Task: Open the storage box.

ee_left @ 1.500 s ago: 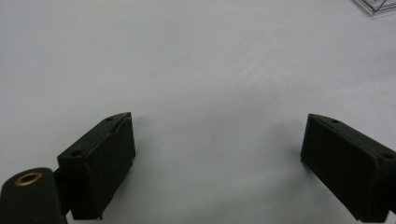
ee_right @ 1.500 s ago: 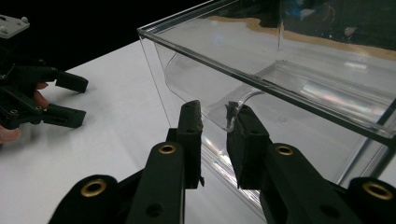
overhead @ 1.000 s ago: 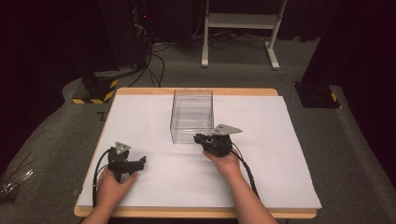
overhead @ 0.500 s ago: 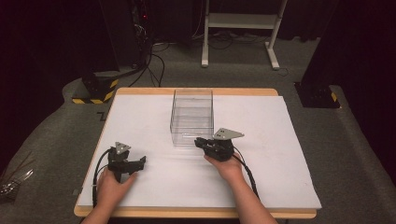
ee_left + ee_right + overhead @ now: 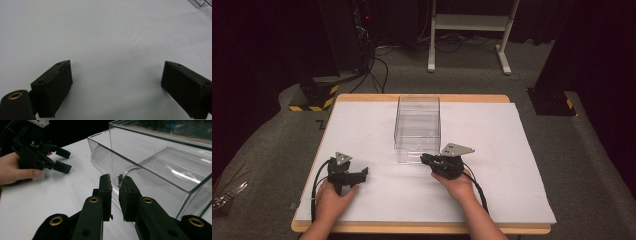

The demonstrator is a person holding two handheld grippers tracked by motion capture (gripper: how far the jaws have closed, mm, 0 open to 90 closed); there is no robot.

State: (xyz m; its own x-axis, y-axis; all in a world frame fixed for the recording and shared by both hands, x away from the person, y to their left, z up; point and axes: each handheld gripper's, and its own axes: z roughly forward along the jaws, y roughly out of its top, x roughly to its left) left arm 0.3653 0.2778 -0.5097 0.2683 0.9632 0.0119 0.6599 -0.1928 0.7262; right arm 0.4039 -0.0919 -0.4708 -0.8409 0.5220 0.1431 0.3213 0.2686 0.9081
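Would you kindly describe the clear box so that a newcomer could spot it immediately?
On the white-covered table, look along the middle toward the far edge. The clear box stands there, open-topped and see-through, its near wall pinched by the right hand-held gripper. It is the table's one transparent thing; both grippers are black.

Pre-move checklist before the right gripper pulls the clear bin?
1. Right gripper pinching the clear bin front wall: ok, jaws close on either side of the lip.
2. Firm contact on both pads: cannot tell.
3. Left gripper free: ok, open over bare white sheet.
4. Bin empty: ok, nothing visible inside.
5. Pull path toward the person: ok, sheet bare there.
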